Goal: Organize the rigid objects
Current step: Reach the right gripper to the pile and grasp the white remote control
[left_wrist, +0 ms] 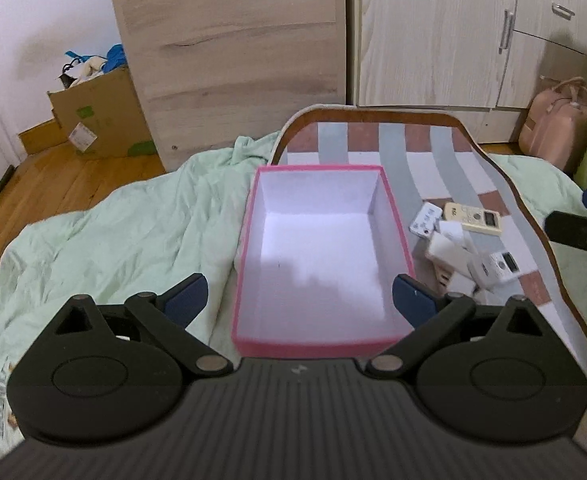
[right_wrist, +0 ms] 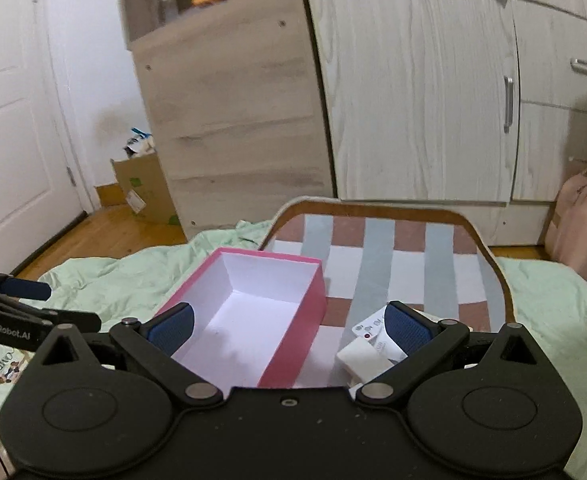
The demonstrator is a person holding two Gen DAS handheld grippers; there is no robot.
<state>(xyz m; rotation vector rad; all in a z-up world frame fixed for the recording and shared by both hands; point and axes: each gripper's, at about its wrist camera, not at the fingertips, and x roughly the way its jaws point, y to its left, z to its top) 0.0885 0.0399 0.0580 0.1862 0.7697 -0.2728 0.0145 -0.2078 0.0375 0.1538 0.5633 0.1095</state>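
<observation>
Several small remotes clustered on the striped board, just beside the pink box at its 3 o'clock. Nearer to right gripper, spread, empty. Left gripper likewise spread.
</observation>
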